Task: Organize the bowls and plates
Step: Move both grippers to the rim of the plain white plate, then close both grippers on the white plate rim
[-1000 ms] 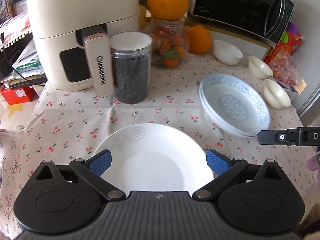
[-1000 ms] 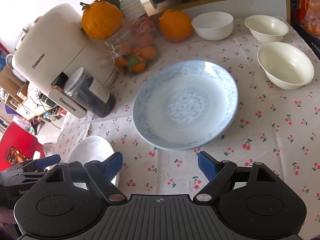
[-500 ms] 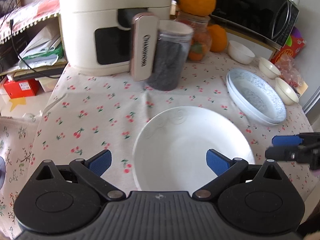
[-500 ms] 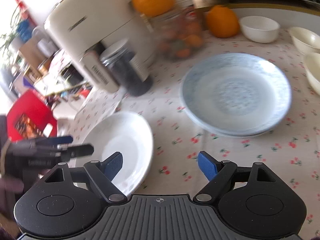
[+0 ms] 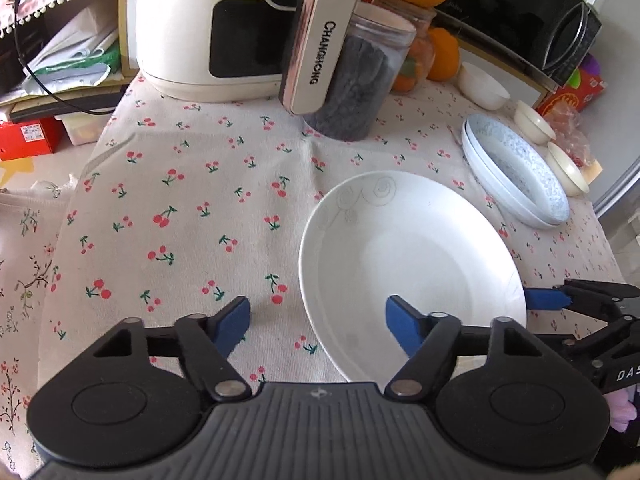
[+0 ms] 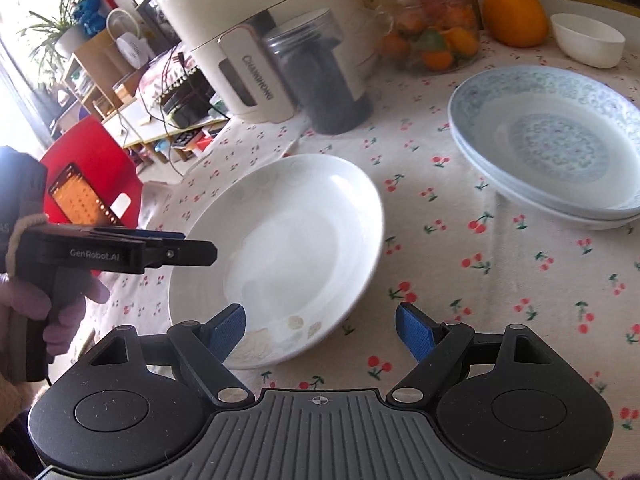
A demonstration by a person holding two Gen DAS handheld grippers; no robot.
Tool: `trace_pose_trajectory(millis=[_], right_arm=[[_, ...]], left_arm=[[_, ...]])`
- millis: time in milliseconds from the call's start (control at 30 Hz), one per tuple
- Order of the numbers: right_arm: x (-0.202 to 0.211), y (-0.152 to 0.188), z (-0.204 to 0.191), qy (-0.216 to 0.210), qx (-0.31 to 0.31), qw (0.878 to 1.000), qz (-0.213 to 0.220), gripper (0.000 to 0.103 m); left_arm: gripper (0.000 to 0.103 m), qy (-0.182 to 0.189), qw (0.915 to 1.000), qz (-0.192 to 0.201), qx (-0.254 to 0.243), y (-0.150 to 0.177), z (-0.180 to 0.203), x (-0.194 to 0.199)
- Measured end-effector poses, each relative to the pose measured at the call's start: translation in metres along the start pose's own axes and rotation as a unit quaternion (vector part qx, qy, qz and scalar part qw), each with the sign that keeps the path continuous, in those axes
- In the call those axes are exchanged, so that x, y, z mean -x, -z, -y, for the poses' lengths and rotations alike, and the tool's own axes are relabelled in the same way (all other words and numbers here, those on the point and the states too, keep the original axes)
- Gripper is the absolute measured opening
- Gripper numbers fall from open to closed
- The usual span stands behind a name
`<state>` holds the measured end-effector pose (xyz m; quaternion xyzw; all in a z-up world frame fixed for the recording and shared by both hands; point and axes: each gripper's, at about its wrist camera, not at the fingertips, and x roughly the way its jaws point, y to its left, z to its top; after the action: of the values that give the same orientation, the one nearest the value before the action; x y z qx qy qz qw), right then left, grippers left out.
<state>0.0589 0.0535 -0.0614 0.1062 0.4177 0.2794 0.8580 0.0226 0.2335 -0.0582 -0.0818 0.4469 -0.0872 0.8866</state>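
A plain white plate [image 5: 412, 264] lies on the cherry-print cloth at the table's near side. My left gripper [image 5: 318, 322] straddles the plate's left rim, one pad over the cloth and one over the plate. Its jaws are closing, with neither pad pressing on the rim. My right gripper [image 6: 322, 330] stands open over the opposite rim of the same plate [image 6: 288, 248], which lies between its fingers. Each gripper shows in the other's view: the right gripper [image 5: 560, 304] and the left gripper [image 6: 196, 244]. Two stacked blue-patterned plates [image 6: 552, 148] sit farther back.
A white bowl [image 5: 482, 88] and two cream bowls [image 5: 534, 122] stand beyond the blue plates [image 5: 516, 176]. A cream air fryer [image 5: 240, 28], a dark-filled jar [image 5: 356, 92], a fruit jar [image 6: 432, 36] and an orange [image 6: 514, 14] line the back. The table edge drops off to the left.
Both grippers have come down and closed in on the white plate from opposite sides. The left jaws have narrowed around its rim. The right gripper swung over from the blue plates.
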Motion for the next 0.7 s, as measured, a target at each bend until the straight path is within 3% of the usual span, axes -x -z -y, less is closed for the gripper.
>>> trace_pose_trajectory(millis=[367, 700], right_arm=[[-0.007, 0.005, -0.013, -0.005, 0.023, 1.000, 0.017, 0.084], [-0.008, 0.005, -0.017, -0.004, 0.028, 0.999, 0.017, 0.084]], left_arm=[[0.039, 0.012, 0.9998, -0.011, -0.013, 0.002, 0.005, -0.001], [0.028, 0.011, 0.9996, -0.014, -0.021, 0.000, 0.007, -0.004]])
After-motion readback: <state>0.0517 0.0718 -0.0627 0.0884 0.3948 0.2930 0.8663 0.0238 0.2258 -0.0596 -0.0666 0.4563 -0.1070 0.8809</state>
